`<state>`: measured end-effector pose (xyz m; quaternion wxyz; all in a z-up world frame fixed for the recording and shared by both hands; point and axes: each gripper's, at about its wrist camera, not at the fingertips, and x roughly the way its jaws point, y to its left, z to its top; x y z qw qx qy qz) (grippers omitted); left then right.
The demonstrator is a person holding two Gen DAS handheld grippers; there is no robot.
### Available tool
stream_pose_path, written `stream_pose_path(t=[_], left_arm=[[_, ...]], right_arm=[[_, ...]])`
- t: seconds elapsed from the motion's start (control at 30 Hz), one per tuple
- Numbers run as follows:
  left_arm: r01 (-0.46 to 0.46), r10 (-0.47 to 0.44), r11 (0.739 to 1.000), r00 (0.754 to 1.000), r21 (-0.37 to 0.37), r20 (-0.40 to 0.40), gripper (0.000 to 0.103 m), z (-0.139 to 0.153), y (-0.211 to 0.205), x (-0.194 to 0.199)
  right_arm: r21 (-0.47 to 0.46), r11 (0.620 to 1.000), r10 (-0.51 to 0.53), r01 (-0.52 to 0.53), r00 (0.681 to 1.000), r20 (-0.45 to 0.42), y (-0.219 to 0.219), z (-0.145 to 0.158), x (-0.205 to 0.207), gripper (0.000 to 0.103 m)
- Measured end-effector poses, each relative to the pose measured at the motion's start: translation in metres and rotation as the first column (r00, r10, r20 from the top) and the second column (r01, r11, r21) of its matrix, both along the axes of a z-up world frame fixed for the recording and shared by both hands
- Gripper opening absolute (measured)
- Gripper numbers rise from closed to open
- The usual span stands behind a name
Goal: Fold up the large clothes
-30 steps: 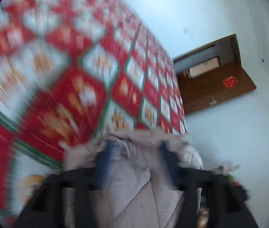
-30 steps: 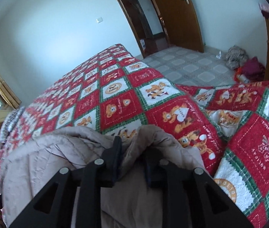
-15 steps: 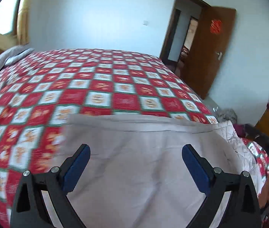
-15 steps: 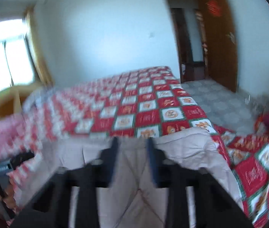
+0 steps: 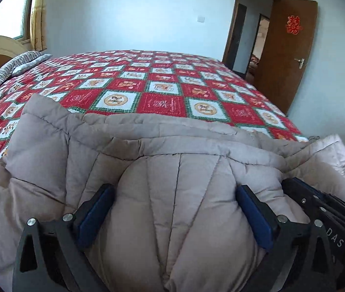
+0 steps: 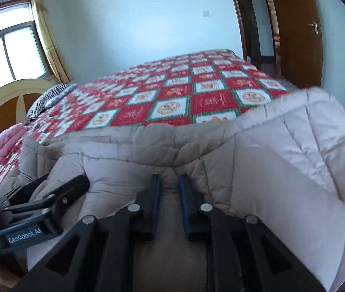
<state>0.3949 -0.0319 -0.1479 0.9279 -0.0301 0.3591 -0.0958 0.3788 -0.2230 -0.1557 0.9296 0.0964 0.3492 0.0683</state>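
Left wrist view: the left gripper [image 5: 174, 209] rests low on a beige coat [image 5: 79, 150], jaws spread wide, a puffy bulge between them. Right wrist view: the right gripper [image 6: 170, 194], jaws nearly closed, pinches a coat fold on the red quilt [image 6: 172, 95], door [image 6: 296, 31] beyond.

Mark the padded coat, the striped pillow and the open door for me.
padded coat [image 5: 177, 219], left wrist view: quilted bulge between the fingers.
striped pillow [image 5: 16, 67], left wrist view: its middle, at the bed's head.
open door [image 5: 286, 56], left wrist view: brown panel.
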Motion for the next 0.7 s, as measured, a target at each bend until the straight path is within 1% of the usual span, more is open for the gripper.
stream_pose_path(t=[0.13,0.2,0.27,0.33,0.43,0.47,0.53,0.57,0.63,0.67,0.7], left_arm=[[-0.009,0.009,1.0,1.0,0.006,-0.019,0.102,-0.008,-0.001,0.008],[-0.013,0.014,0.999,0.999,0.029,-0.038,0.102,-0.011,-0.005,0.012],[-0.014,0.016,0.999,0.999,0.049,-0.043,0.102,-0.013,-0.007,0.013],[-0.014,0.016,0.999,0.999,0.048,-0.048,0.102,-0.014,-0.006,0.013],[-0.013,0.015,0.999,0.998,0.044,-0.055,0.102,-0.016,-0.004,0.014],[-0.012,0.015,0.999,0.998,0.043,-0.056,0.102,-0.016,-0.004,0.013],[-0.013,0.015,0.999,0.998,0.042,-0.057,0.102,-0.016,-0.004,0.013],[-0.013,0.016,0.999,0.998,0.044,-0.056,0.102,-0.016,-0.005,0.013],[-0.013,0.016,0.999,0.998,0.043,-0.055,0.102,-0.016,-0.004,0.013],[-0.013,0.016,0.999,0.998,0.044,-0.055,0.102,-0.016,-0.005,0.013],[-0.013,0.016,0.999,0.998,0.044,-0.054,0.102,-0.015,-0.005,0.014]], right_arm=[[-0.006,1.0,-0.002,0.002,0.999,-0.04,0.001,-0.007,0.009,0.017],[-0.011,1.0,-0.006,0.005,0.998,-0.057,0.002,-0.009,0.012,0.017],[-0.037,0.999,-0.015,0.013,0.998,-0.061,0.004,-0.008,0.011,0.017],[-0.069,0.997,-0.02,0.015,0.998,-0.063,0.008,-0.006,0.01,0.017],[-0.043,0.999,0.01,-0.014,0.997,-0.08,0.002,0.007,0.005,0.016],[-0.04,0.999,0.005,-0.007,0.998,-0.055,-0.003,0.02,-0.003,0.015],[-0.063,0.997,-0.034,0.036,0.999,0.033,-0.02,0.051,-0.025,0.015],[-0.085,0.994,-0.064,0.068,0.997,0.05,-0.031,0.062,-0.034,0.015],[-0.116,0.983,-0.139,0.145,0.988,0.06,-0.055,0.071,-0.043,0.015],[-0.124,0.975,-0.178,0.183,0.983,0.049,-0.069,0.069,-0.046,0.015],[-0.12,0.972,-0.2,0.2,0.98,0.008,-0.085,0.06,-0.043,0.015]])
